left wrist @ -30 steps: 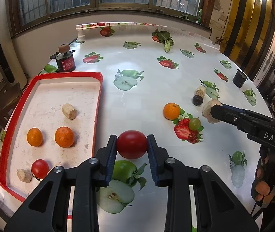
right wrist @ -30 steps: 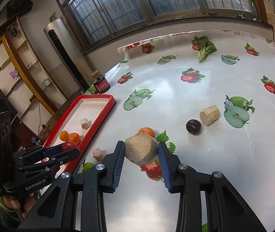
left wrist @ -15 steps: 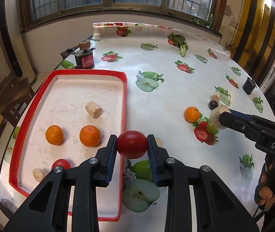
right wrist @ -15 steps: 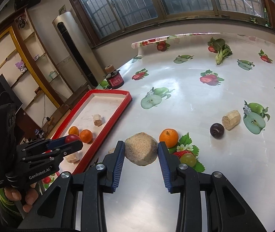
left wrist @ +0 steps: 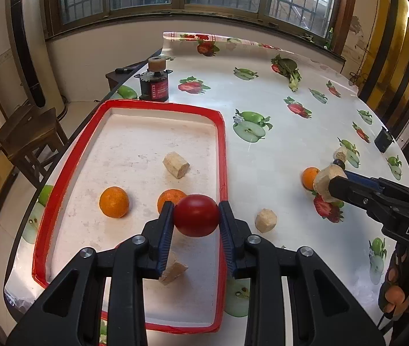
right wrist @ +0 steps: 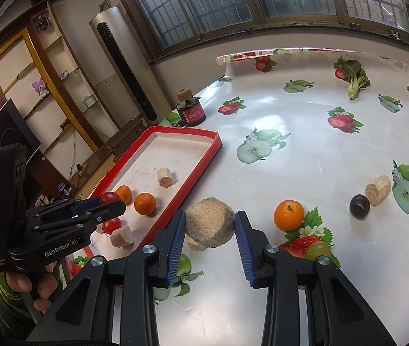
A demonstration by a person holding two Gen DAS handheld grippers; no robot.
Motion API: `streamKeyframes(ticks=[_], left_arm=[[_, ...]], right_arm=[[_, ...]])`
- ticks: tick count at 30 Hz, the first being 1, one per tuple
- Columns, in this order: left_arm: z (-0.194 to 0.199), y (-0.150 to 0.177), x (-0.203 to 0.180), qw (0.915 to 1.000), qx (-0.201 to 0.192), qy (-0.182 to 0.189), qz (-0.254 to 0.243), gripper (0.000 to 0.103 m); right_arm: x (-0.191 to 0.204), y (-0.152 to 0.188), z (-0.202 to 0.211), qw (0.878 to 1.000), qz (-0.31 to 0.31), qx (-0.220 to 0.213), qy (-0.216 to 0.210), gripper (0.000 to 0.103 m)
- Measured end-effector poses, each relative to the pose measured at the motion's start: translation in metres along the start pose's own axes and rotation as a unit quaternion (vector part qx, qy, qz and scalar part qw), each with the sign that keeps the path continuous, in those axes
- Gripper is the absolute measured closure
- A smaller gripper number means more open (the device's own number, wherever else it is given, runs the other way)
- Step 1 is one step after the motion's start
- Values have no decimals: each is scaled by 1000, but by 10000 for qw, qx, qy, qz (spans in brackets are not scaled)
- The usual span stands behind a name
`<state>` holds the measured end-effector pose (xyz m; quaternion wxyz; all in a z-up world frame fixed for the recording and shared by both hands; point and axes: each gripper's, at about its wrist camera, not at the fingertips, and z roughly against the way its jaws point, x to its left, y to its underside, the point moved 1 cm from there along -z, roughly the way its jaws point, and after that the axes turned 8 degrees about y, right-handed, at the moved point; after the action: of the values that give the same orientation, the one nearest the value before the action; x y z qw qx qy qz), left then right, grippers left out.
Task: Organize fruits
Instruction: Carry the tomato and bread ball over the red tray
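A glossy white cloth printed with red strawberries and green apple halves is covering the bench, and a tray with a red rim and a speckled off-white floor is lying on it at nine o'clock. Two oranges and tan, grainy chunks are showing on that floor, while a dark purple plum is sitting at three o'clock. The left gripper, black with blue pads, is clasping a deep red tomato; the right gripper, coloured alike, is clasping a sandy beige lump.
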<state>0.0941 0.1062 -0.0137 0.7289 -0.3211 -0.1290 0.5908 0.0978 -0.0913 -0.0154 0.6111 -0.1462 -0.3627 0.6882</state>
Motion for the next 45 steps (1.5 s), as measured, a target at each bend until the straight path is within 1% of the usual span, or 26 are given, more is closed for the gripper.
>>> streamKeyframes(ticks=[13, 20, 26, 30, 35, 38, 45], left_arm=[[-3, -4, 20, 9999, 8, -109, 125, 75], [-5, -9, 37, 9995, 8, -185, 255, 75], [-6, -19, 54, 9990, -29, -282, 339, 75], [-14, -26, 68, 9986, 28, -329, 425, 75], [-27, -37, 91, 9970, 145, -328, 690, 74], [-35, -46, 103, 9959, 185, -395, 794, 74], [-65, -61, 124, 9932, 426, -427, 998, 74]], right_arm=[[16, -12, -18, 9998, 135, 53, -130, 67], [24, -18, -32, 9996, 173, 109, -188, 67], [34, -30, -48, 9993, 288, 131, -218, 67], [43, -40, -59, 9989, 351, 138, -269, 67], [54, -57, -82, 9983, 453, 181, -303, 67], [62, -67, -100, 9977, 546, 250, -320, 67], [70, -87, -142, 9967, 659, 404, -248, 67]])
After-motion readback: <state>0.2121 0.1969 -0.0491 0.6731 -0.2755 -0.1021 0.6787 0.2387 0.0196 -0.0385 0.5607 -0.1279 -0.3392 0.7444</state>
